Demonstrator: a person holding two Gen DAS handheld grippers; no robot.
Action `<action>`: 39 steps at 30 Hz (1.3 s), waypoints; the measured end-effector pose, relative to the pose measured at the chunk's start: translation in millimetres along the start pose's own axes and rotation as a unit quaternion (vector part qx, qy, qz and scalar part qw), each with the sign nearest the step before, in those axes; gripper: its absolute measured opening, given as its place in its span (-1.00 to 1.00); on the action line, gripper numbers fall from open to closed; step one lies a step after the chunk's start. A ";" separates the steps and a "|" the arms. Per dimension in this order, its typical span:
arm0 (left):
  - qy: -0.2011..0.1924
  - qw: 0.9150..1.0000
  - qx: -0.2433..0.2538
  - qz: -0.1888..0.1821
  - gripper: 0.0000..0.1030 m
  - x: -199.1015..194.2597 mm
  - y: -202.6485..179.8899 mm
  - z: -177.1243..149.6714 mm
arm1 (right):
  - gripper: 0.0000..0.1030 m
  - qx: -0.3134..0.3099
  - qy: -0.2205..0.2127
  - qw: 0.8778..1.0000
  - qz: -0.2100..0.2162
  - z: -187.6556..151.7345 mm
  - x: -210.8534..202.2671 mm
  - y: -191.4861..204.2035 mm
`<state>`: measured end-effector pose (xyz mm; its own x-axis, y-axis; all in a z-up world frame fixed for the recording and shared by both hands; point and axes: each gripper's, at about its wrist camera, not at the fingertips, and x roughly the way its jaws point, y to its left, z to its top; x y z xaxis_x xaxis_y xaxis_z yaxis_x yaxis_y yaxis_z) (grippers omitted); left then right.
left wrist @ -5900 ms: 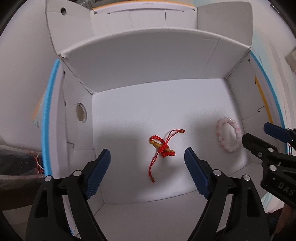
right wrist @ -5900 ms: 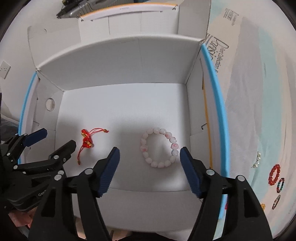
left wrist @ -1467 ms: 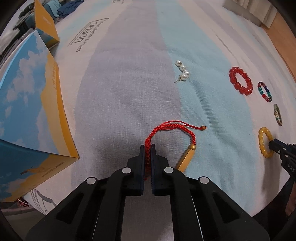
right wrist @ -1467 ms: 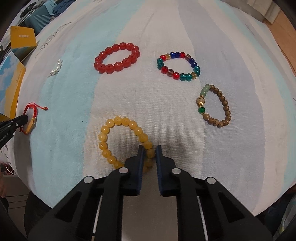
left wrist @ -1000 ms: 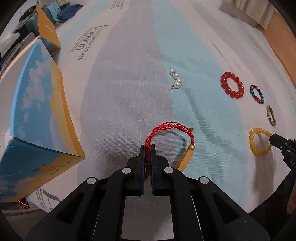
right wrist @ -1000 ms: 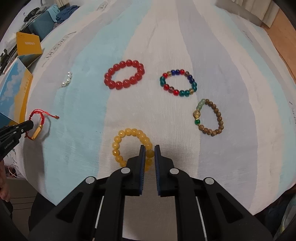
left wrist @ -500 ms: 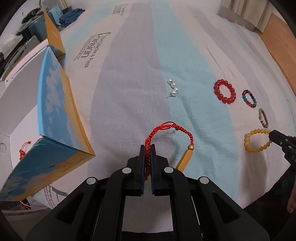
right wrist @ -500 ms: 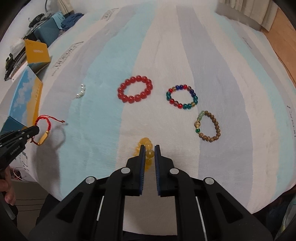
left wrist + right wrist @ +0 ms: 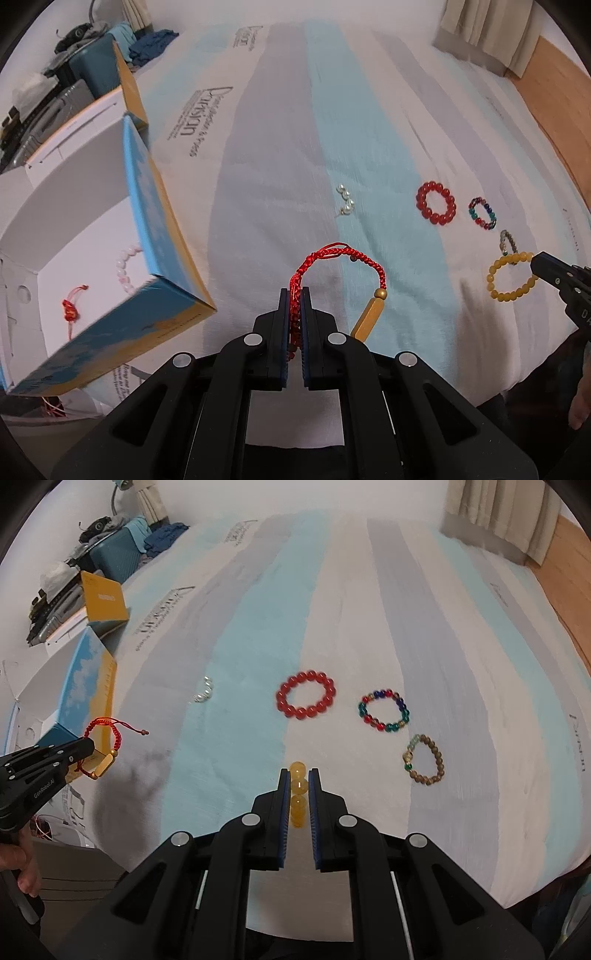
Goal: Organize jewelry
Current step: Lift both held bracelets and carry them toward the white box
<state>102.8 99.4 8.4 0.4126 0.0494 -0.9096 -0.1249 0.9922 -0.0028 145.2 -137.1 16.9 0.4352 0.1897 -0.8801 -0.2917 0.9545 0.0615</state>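
Observation:
My left gripper (image 9: 294, 295) is shut on a red braided cord bracelet (image 9: 340, 254) with a gold bar, held above the striped bedsheet; it also shows in the right wrist view (image 9: 105, 747). My right gripper (image 9: 298, 775) is shut on a yellow bead bracelet (image 9: 297, 786), lifted off the sheet; it hangs as a ring in the left wrist view (image 9: 511, 275). The open white box with blue-and-yellow sides (image 9: 155, 236) stands to the left. It holds a pink bead bracelet (image 9: 123, 264) and a red cord piece (image 9: 70, 308).
On the sheet lie a pearl earring (image 9: 346, 205), a red bead bracelet (image 9: 306, 699), a multicolour bead bracelet (image 9: 384, 710) and a brown wooden bead bracelet (image 9: 424, 758). Clutter and a teal case (image 9: 118, 559) sit beyond the bed's far left. The bed edge is near me.
Both grippers have risen with their bracelets. The yellow bracelet left the sheet and now hangs edge-on between the right fingers. The left view has swung so the box interior shows.

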 end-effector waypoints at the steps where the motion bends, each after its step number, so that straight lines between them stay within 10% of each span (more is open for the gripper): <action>1: -0.001 1.000 0.000 0.000 -0.93 -2.2 0.3 0.7 | -0.83 -0.002 -0.002 1.000 0.001 1.7 -2.3 3.3; 39: -0.038 0.996 -0.072 0.026 -0.93 -76.3 134.6 1.3 | -0.83 -0.105 -0.059 0.991 0.050 56.8 -58.0 182.1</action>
<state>55.7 229.3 77.9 0.4680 0.1141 -0.8763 -0.2737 0.9616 -0.0210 115.2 38.8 106.0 0.4887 0.3178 -0.8125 -0.5040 0.8630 0.0344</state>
